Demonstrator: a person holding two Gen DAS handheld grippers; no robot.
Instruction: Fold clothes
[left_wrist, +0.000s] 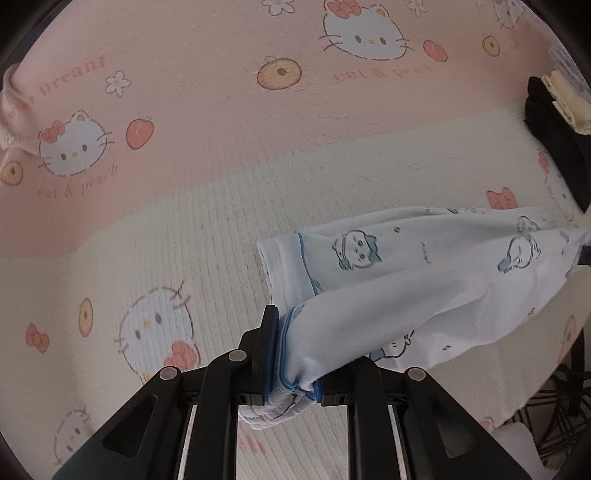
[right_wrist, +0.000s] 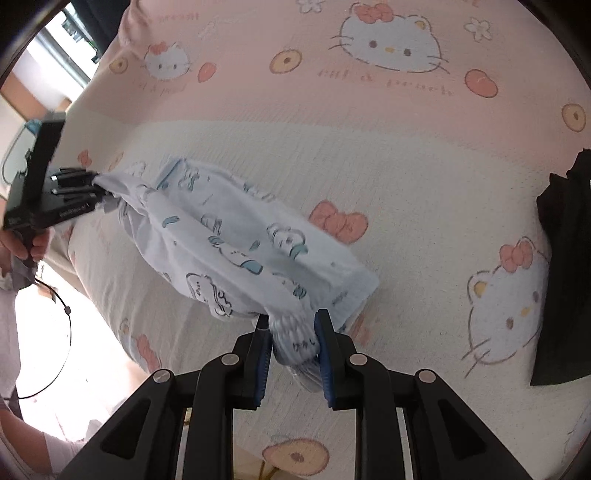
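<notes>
A bed covered by a sheet (left_wrist: 229, 206) fills both views: pink toward the far side, cream nearer, printed with cartoon cat faces, bows, peaches and flowers. The words "cat & peach" repeat across the pink band. At the right edge lies a black garment (right_wrist: 565, 266), and in the left wrist view a cream folded cloth (left_wrist: 565, 103) rests on it. In the right wrist view a bright window and room floor show past the bed's left edge, with a thin black cable (right_wrist: 55, 332) looping there.

Both grippers point steeply down at the bed. The left gripper (left_wrist: 291, 354) has its fingers clamped on a blue-trimmed cuff of a pale blue child's garment (left_wrist: 424, 280) printed with small cartoon figures. The right gripper (right_wrist: 291, 350) has its fingers clamped on a bunched end of the same garment. The garment hangs stretched between the two, just above the cream part of the sheet. A hand (right_wrist: 26, 243) grips the left tool's handle; small writing on that tool's body is too blurred to read.
</notes>
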